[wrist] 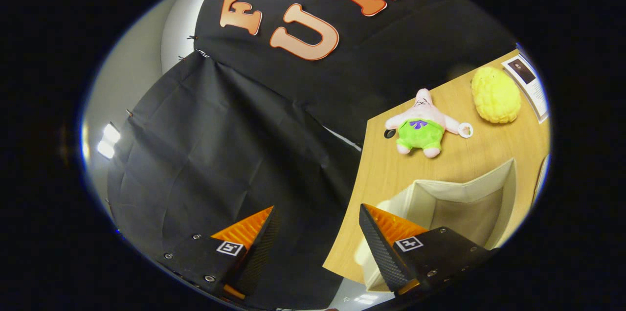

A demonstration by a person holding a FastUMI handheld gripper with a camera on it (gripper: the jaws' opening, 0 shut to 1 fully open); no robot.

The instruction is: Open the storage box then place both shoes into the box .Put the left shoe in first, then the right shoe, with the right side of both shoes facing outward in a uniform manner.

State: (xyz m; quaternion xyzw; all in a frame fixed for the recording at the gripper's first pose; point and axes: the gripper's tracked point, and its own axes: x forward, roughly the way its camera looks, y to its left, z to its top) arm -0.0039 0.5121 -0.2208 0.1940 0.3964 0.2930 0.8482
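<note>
Two fingers of our tool (317, 225) stand wide apart with nothing between them, so we read it as released and holding nothing. We see the whole tool rolled hard to one side, so the counter (386, 179) runs at a steep slant across our view and the booth's black cloth wall (234, 144) takes up the space ahead of the left finger and between the two. One finger (254, 233) sits against that dark cloth; the other finger (379, 233) lies over the near corner of the counter, its tip just at the edge of the storage box (464, 198).

We find the storage box, a pale fabric one, just ahead of and beside the right finger, standing on the wooden counter with its top open and its inside bare as far as we can see into it. Beyond the box, well apart from it, a pink star-shaped plush toy (423, 127) in green shorts lies on its back on the counter. Near that toy, farther along the counter, sits a yellow bumpy plush (495, 95), and just beside it a printed sheet (530, 83) lies at the counter's far edge.
</note>
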